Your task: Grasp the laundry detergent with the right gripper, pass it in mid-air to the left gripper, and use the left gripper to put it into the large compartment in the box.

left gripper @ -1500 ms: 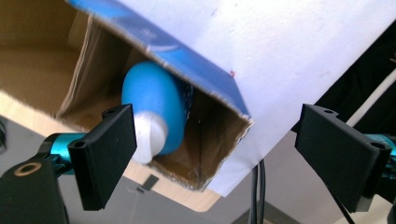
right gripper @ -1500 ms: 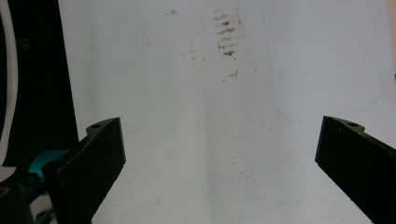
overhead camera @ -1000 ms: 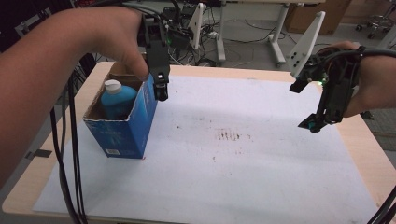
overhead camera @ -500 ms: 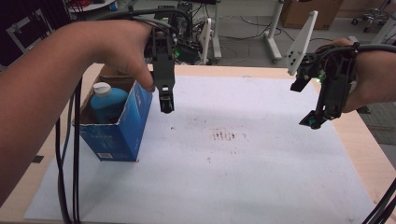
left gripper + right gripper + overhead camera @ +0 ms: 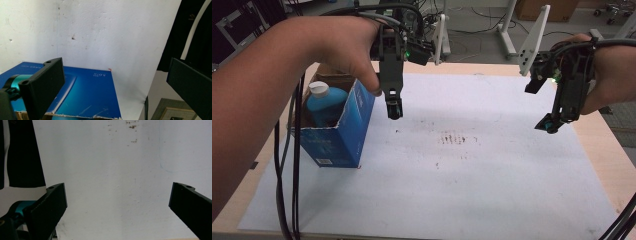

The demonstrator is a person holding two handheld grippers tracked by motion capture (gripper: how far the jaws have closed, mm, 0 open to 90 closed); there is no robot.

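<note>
Box (image 5: 339, 132): blue carton, open-topped, stood upright on the left part of the white sheet (image 5: 472, 165) covering the table (image 5: 607, 145). One blue side of the box (image 5: 82, 95) was seen below and between the jaws in the left gripper view, with a torn cardboard edge along its bottom margin.

Bottle (image 5: 326, 102): blue, with a white cap, stood upright inside the box, its cap and shoulder seen above the rim.

Left gripper (image 5: 394, 109): held pointing down, just beside the box's right wall and above the sheet, apart from the box. Its jaws had just been opening and were seen spread wide, with nothing between them.

Right gripper (image 5: 548, 125): held above the right edge of the sheet, well apart from the box, pointing down and slightly leftward. Its jaws were seen wide apart in the right gripper view, with nothing gripped; bare sheet (image 5: 112, 182) lay beneath them.

Sheet: marked with a patch of dark smudges (image 5: 455, 138) near its centre, between the two grippers.

Cables (image 5: 287, 170): black, hung from the left forearm past the box's left side.
</note>
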